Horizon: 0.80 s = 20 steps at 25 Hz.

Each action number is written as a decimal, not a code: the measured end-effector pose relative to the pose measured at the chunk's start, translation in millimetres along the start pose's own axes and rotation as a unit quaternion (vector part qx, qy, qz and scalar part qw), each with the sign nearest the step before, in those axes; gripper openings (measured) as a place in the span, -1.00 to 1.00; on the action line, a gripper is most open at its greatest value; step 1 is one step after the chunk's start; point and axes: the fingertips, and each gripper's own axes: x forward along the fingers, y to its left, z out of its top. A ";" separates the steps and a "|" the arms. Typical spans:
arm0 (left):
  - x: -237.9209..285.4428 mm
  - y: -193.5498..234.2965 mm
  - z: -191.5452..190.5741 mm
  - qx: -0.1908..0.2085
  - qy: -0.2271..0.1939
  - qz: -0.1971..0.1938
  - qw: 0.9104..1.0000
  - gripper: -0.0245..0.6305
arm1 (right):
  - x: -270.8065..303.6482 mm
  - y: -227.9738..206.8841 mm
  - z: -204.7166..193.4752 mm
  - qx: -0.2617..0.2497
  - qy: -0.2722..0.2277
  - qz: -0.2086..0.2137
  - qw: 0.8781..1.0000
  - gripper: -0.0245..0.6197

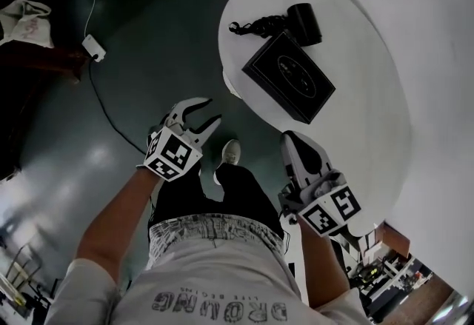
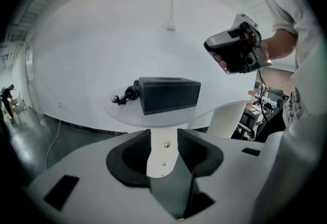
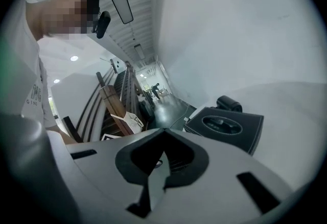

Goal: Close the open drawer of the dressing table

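Observation:
The dressing table (image 1: 355,124) is a round white top on a white pedestal (image 2: 162,149); no drawer shows in any view. On it lie a black box (image 1: 289,75) (image 2: 168,94) (image 3: 225,127) and a black round item with a cord (image 1: 304,22) (image 2: 130,92). My left gripper (image 1: 213,110) (image 2: 163,136) hangs open over the dark floor, left of the table's edge, with nothing between its fingers. My right gripper (image 1: 286,138) (image 3: 163,131) is over the table's near edge, below the box; its tips meet and it is shut on nothing.
A white cable with a plug (image 1: 92,47) runs across the dark glossy floor. A white cloth (image 1: 26,20) lies on dark furniture at the far left. The person's shoe (image 1: 231,152) stands by the table. A white ribbed object (image 2: 227,118) is beside the pedestal.

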 end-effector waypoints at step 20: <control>-132.5 -20.1 186.2 0.053 -0.132 0.076 0.987 -0.43 | -23.9 66.9 67.9 -0.040 -0.090 0.047 0.994 -0.90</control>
